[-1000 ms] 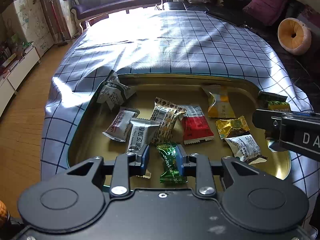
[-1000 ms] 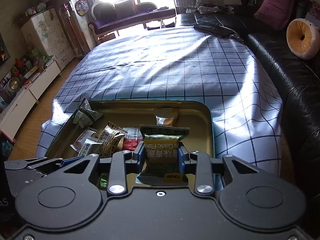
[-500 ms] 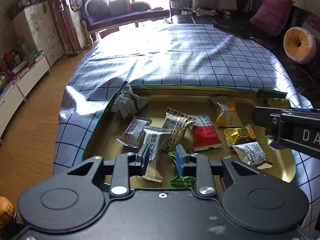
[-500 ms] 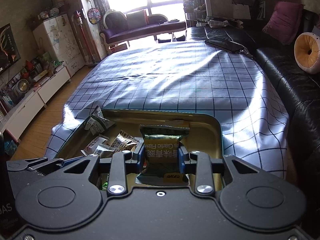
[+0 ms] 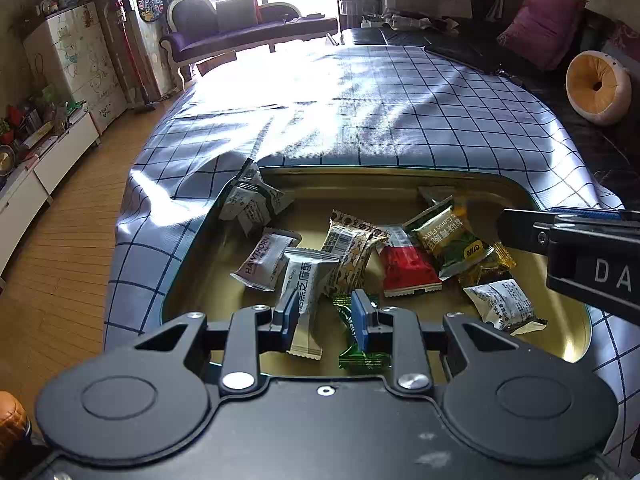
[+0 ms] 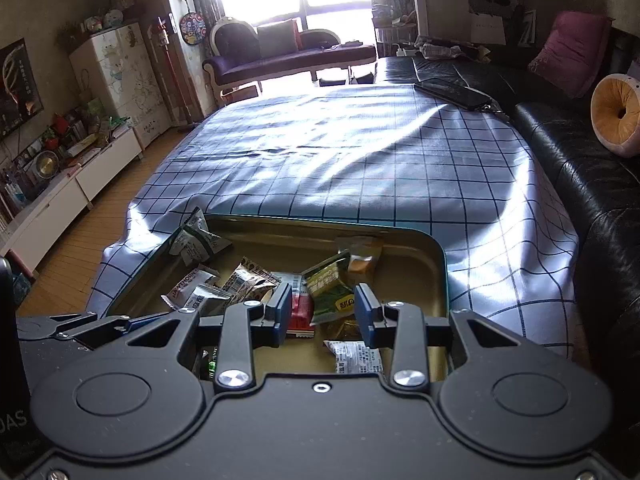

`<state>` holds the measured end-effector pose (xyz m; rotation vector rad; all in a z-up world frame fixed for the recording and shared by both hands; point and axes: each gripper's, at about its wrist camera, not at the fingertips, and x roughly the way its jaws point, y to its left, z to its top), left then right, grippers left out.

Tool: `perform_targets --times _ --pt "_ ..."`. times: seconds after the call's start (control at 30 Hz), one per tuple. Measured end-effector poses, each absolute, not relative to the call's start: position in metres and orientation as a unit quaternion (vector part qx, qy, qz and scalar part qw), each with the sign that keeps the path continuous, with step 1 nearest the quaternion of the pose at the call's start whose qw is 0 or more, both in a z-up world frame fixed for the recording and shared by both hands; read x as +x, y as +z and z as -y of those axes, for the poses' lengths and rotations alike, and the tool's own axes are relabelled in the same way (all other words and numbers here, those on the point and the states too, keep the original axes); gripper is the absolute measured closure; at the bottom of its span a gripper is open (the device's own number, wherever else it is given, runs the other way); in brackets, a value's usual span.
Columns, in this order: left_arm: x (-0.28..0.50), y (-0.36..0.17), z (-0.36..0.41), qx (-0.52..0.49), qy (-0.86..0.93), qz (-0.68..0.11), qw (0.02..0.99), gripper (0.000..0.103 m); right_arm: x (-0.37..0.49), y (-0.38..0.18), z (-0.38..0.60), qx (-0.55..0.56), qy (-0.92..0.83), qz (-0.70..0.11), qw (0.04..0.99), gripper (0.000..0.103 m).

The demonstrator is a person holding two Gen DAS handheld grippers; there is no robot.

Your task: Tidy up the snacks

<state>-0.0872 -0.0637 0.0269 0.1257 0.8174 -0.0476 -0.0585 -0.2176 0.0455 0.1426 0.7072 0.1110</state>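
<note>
**Checked cloth, gold tray, both grippers empty**

Sunlit living room behind; blue checked tablecloth (image 5: 400, 120) on the table, with a shallow gold tray (image 5: 360, 188) of wrapped snacks at the near edge.

Left gripper (image 5: 325, 314) hovering over the tray's near side, fingers apart, clamped on nothing. White packet (image 5: 306, 280) just ahead of the left finger, long axis running roughly along the fingers. Green foil candy (image 5: 352, 332) partly hidden behind the right finger, also lengthwise. Either one close enough for a short forward dip, by this reading.

Right gripper (image 6: 323, 312) likewise spread wide and empty above the tray's right half. Green garlic packet (image 6: 330, 286) lying loose in the tray just beyond its fingertips, tilted across a red packet (image 5: 408, 268) and a gold foil piece (image 5: 486, 266). Nearer the right gripper than the left.

Readable print: "HAWTHORN" on a grey-white sachet (image 5: 264, 258); "Garlic Flav…" on the green packet; Chinese characters on the white packet, plus a barcode on a patterned wrapper (image 5: 350, 248). Other labels too small to read.
</note>
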Motion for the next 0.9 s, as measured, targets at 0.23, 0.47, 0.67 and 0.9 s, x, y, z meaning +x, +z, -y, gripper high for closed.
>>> perform_targets --times 0.23,0.47,0.67,0.9 --pt "-0.089 0.027 0.064 0.063 -0.022 -0.394 0.917 0.074 -0.061 0.046 0.217 0.066 0.044 -0.345 0.935 0.058" --pt "-0.091 0.028 0.064 0.062 -0.021 -0.393 0.917 0.074 -0.066 0.047 0.213 0.056 0.036 -0.342 0.937 0.058" --pt "-0.093 0.030 0.062 0.059 -0.018 -0.392 0.918 0.074 -0.070 0.043 0.212 0.055 0.030 -0.345 0.937 0.058" --pt "-0.094 0.031 0.061 0.059 -0.018 -0.391 0.918 0.074 -0.073 0.040 0.211 0.052 0.026 -0.345 0.937 0.058"
